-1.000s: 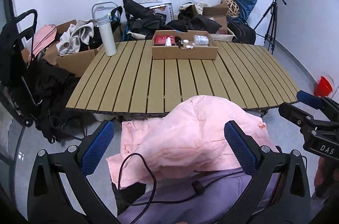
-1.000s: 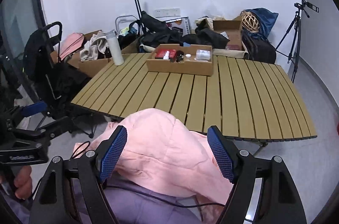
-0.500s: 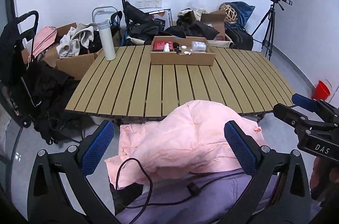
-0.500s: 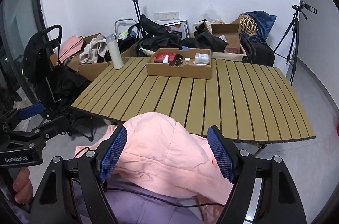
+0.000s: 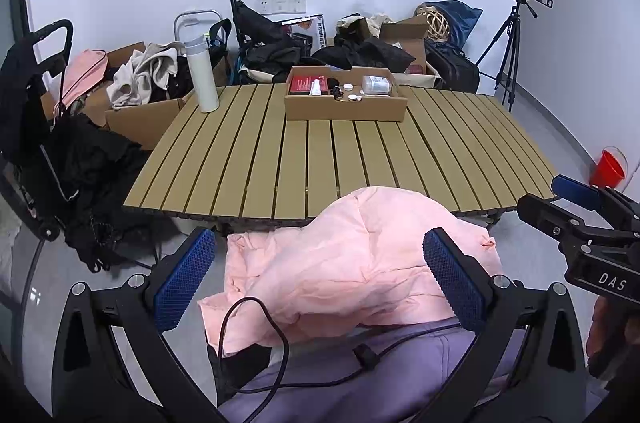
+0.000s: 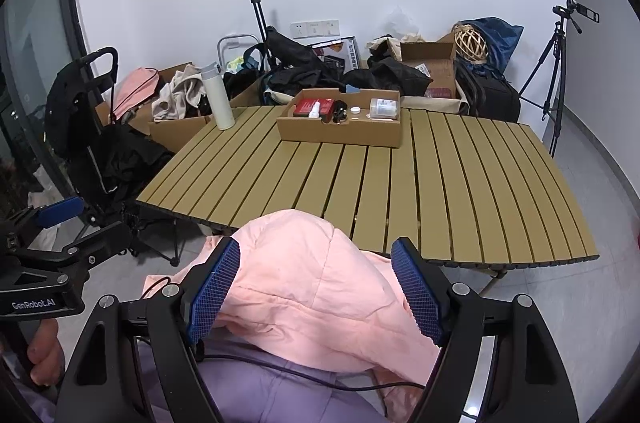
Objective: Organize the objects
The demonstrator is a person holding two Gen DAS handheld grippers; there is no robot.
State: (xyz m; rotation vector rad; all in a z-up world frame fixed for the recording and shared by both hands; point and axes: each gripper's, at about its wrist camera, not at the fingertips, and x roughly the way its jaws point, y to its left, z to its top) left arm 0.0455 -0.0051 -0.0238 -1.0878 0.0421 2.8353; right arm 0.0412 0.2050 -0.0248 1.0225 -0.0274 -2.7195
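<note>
Cardboard tray [image 5: 345, 107] holding small, indistinct items.

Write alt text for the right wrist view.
An open right gripper hangs over a pink jacket on the person's lap, short of a slatted table. A cardboard box of small items and a white bottle stand at the table's far side.

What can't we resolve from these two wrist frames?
- Small items in the cardboard box: too small to identify in either view; its front wall hides their lower parts.
- Table near edge: partly covered by the pink jacket in both views.
- Right gripper and left gripper: both open and empty; handles cut off by the bottom edge.
- White bottle: any label is unreadable.
</note>
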